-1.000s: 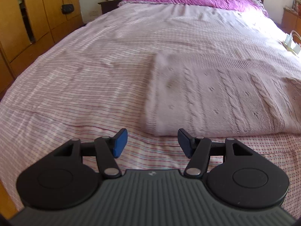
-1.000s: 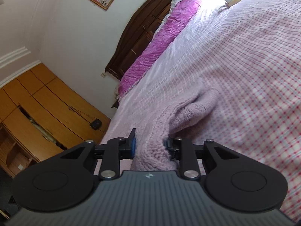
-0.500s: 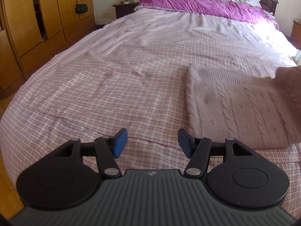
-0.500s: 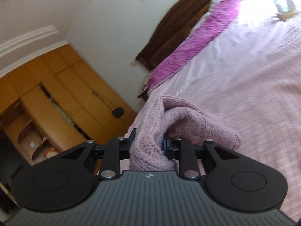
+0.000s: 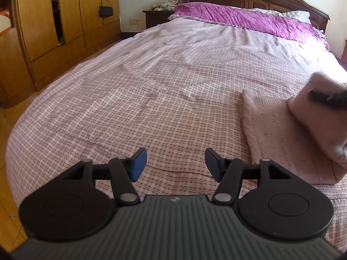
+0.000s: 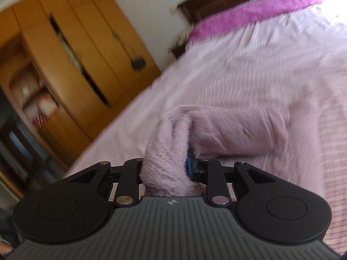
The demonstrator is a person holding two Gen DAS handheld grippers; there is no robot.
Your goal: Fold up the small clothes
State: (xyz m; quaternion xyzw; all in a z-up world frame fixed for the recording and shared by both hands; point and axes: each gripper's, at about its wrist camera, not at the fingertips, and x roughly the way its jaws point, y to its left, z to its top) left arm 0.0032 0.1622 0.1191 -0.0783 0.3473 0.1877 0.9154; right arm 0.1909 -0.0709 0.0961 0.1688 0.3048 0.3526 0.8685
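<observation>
Bed [image 5: 164, 91] w/ pink checked cover fills both views. Pale pink knit sweater [image 5: 279, 138] lying at right side of cover, one edge lifted and doubled over the flat part. Right gripper [image 6: 167, 169] tilted, jaws pinching that bunched edge; view blurred. Left gripper [image 5: 173, 162] level, low over bare cover left of sweater, jaws spread, nothing between.

I'm seeing a fuzzy knitted wool sweater [image 6: 171, 162], matt checked cotton bedsheet [image 5: 151, 99], glossy wooden wardrobe [image 5: 43, 21]
</observation>
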